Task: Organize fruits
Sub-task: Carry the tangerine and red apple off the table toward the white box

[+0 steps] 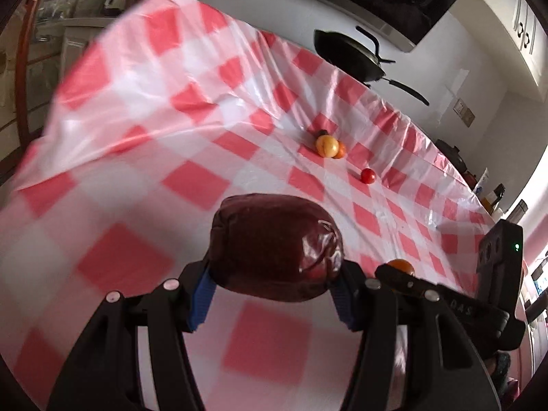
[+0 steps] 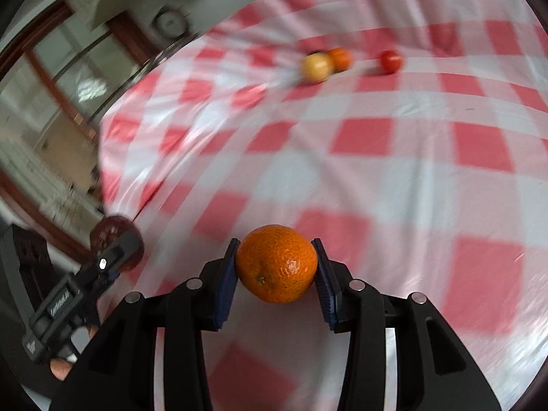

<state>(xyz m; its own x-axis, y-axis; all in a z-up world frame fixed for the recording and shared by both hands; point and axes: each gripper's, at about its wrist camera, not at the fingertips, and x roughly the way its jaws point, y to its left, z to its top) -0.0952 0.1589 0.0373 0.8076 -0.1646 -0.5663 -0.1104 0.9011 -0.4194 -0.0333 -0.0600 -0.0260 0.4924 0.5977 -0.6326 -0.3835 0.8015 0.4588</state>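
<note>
Left wrist view shows the left gripper (image 1: pixel 274 287) clamped on a dark red fruit (image 1: pixel 275 245), its blue pads (image 1: pixel 202 296) pressing the two ends, the fruit held above the checked tablecloth (image 1: pixel 191 109). Its skin looks glossy and a little wrinkled at one end, so I judge it soft and somewhat slippery; a light squeeze across the widest part seems safest, since a hard pinch could bruise it. Right wrist view shows the right gripper (image 2: pixel 276 269) closed on an orange (image 2: pixel 276 263), pads on its left and right sides, also lifted over the cloth. The orange looks firm, light and dimpled, so it should grip well at its middle. Further out, towards the far edge of the table, a yellow fruit (image 1: pixel 326 146) touches a smaller orange fruit (image 1: pixel 340 150) behind it, and a small red tomato (image 1: pixel 368 175) sits apart beside them, nearer the far edge. Something dark peeks from behind the yellow fruit, too small to name. Beyond the table a black pan (image 1: pixel 349 55) rests on a white counter. No bowl or tray shows in either view, so where the fruits should go cannot be told. Both views are smeared, the far fruits blurred in the right one, and the undersides of both held fruits are hidden.
</note>
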